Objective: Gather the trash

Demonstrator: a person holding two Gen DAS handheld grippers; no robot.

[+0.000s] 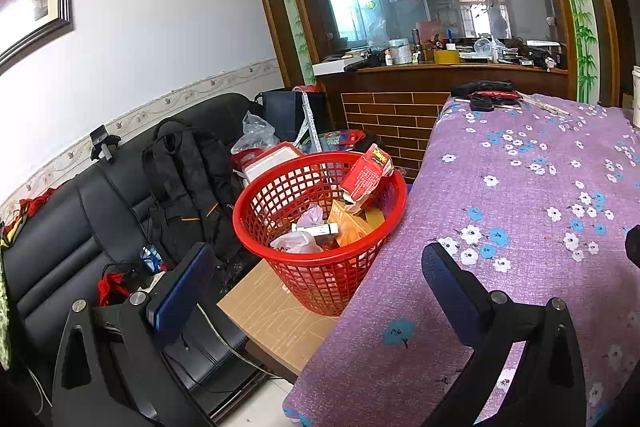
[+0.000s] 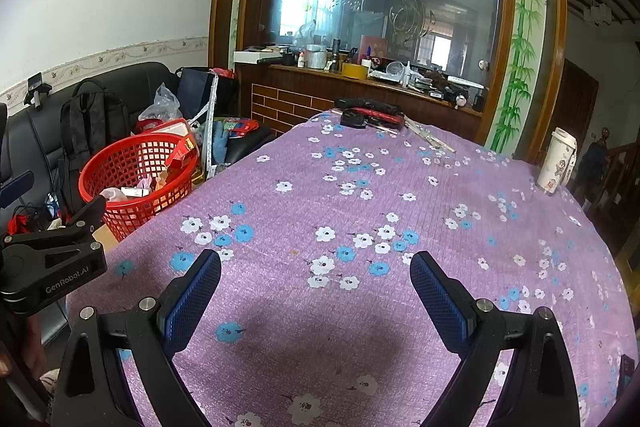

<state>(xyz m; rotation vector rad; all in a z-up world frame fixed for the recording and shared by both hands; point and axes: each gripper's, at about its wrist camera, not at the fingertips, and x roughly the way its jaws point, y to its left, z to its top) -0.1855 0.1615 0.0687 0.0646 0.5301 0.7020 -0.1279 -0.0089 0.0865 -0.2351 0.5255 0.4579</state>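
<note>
Red mesh basket (image 1: 320, 227) upright beside the left edge of the table (image 1: 520, 207), mouth facing up, seated on a cardboard box (image 1: 276, 311) in front of the black sofa (image 1: 80, 227). Trash inside: 1 torn red carton (image 1: 366, 177), long axis tilted, upper end leaning on the rim nearest the table; 1 yellow box (image 1: 354, 223); 1 white slim box (image 1: 316, 229) lying roughly level; crumpled plastic bags (image 1: 296, 241). Left gripper (image 1: 316, 287) spread wide, holding nothing, 1 finger above the sofa side, 1 above the floral cloth. Right gripper (image 2: 316, 287) likewise wide apart and holding nothing, above the purple cloth. Paper cup (image 2: 556, 161) upright at the far right table edge; dark items (image 2: 368, 113) at the far end. Black backpack (image 1: 188, 183) leaning upright on the sofa.
</note>
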